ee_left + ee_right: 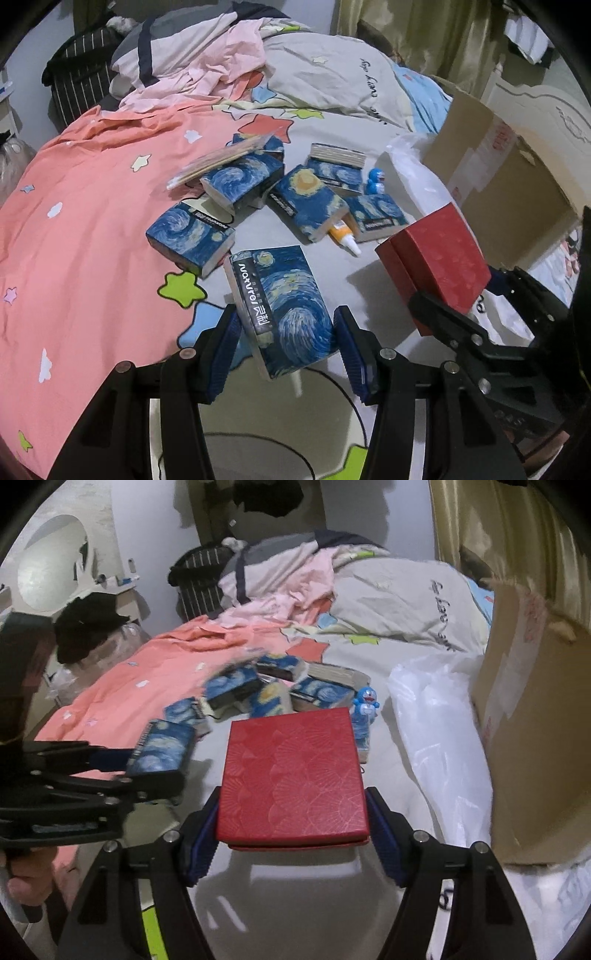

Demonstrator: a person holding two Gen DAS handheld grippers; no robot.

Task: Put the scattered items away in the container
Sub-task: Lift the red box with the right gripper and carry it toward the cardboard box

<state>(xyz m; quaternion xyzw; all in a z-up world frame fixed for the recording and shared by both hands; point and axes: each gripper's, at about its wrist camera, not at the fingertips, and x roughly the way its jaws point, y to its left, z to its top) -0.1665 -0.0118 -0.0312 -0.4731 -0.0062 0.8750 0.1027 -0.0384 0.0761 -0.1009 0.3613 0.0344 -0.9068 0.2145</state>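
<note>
Nearest of all, the left gripper (284, 343) has its blue fingers (225, 347) clenched on a starry-blue tissue pack (280, 306), lifted clear of the bed (258, 236) and tilted. Beside it on the right, the right gripper (291, 834) grasps a flat red box (291, 771) by its two side edges, also raised above the sheet; its shadow falls on the bedding underneath. A person's hand (22, 882) shows at the left edge of the right wrist view, wrapped around the left gripper's handle.

Further back on the bed lie the remaining tissue packs (243, 181), about six of them in a loose heap, some overlapping. A bag of cotton swabs (218, 158) rests on the far packs, an orange-and-white tube (343, 236) pokes out from under one pack, and a small blue cat figure (376, 181) stands upright just beside them. To the right, a white plastic bag (439, 731) lies against an open cardboard box (532, 738) at the bed's edge. Crumpled quilts (325, 77) fill the far end.
</note>
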